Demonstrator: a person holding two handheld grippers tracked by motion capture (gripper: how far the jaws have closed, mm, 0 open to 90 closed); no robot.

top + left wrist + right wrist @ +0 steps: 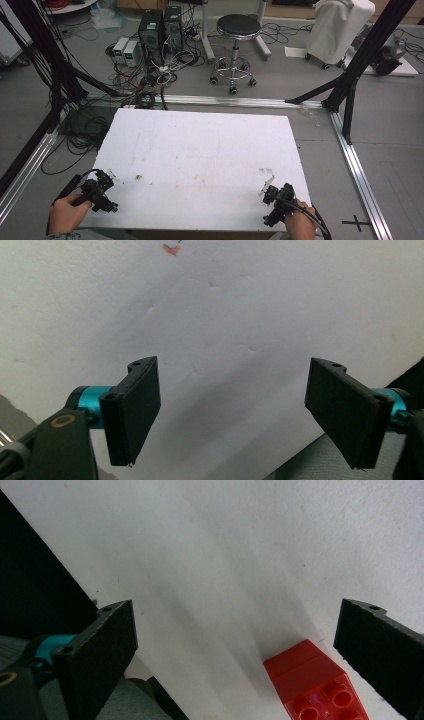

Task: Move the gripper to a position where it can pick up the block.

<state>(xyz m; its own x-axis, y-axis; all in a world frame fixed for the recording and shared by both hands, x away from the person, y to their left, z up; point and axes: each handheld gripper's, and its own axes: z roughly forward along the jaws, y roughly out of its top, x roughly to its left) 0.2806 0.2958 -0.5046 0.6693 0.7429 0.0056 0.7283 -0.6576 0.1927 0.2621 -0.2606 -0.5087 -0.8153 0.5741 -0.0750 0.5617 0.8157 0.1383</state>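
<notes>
A white board table (200,150) lies in front of me. In the high view my left gripper (111,191) rests at the near left corner, held by a hand. Its jaws stand wide apart over bare white board in the left gripper view (234,370). My right gripper (265,205) sits at the near right corner in the other hand. In the right gripper view it is open (239,615), and a red studded brick (315,685) lies on the board low between the jaws, closer to the right one and touching neither.
Beyond the table's far edge stand a black stool (238,30), computer towers (160,27) and tangled cables (85,130). Black frame struts (350,85) rise at the right, with aluminium rails on the floor. A small red mark (172,249) stains the board.
</notes>
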